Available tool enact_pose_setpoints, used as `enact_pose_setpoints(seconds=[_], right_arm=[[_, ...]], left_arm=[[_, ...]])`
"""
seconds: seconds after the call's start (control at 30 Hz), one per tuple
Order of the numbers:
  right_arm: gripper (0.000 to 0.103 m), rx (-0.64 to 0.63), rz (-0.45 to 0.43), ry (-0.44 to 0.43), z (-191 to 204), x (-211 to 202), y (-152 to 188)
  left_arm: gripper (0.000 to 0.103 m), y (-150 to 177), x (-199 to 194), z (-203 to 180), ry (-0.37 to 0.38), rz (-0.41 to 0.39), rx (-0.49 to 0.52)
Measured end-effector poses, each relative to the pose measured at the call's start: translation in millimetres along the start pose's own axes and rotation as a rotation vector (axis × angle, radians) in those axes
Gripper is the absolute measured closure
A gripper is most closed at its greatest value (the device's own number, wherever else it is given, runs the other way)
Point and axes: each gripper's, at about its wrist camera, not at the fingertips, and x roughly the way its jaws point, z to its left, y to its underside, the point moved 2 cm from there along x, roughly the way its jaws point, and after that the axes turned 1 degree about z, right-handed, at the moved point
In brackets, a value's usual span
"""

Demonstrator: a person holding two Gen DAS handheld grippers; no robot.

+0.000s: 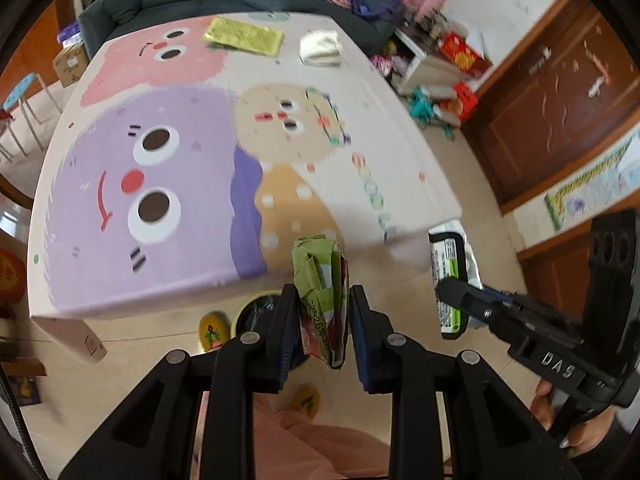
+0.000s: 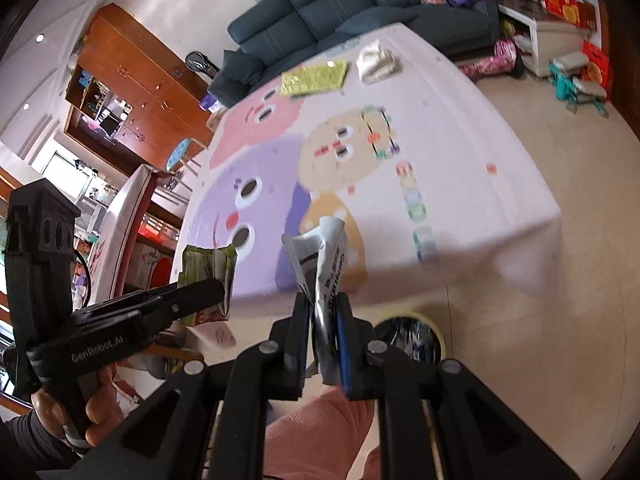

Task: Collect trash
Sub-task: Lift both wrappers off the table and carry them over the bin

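Carrying two catches off the tabletop's near edge: left gripper (image 1: 323,312) clamps a green wrapper (image 1: 320,276), right gripper (image 2: 323,320) pinches a white wrapper (image 2: 326,276). Next, likely: position both above the bin (image 2: 412,334) on the floor, then release.

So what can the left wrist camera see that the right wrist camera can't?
Only the left view: a yellow slipper on the floor and a long poster on the wall.

Only the right view: a wooden cabinet with shelves.

Both: the green wrapper in the left gripper, the white wrapper in the right gripper, the bin, the sofa.
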Motion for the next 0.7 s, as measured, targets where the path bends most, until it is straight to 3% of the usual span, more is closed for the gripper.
enact_pose_setpoints(seconds=[0.4, 0.57, 0.7], right_arm=[[0.090, 0.126, 0.118, 0.003, -35.2, 61.0, 54.5], [0.090, 0.205, 0.167, 0.029, -67.1, 123.3, 77.6], [0.090, 0.257, 0.200, 0.059, -96.2, 178.8, 96.6]], left_arm=[[0.079, 52.6, 80.2, -0.3, 0.000, 0.162, 0.067], [0.078, 76.7, 144.6, 17.8, 0.018, 0.241, 0.035], [0.076, 92.7, 195.8, 33.7, 0.006, 0.246, 0.028]])
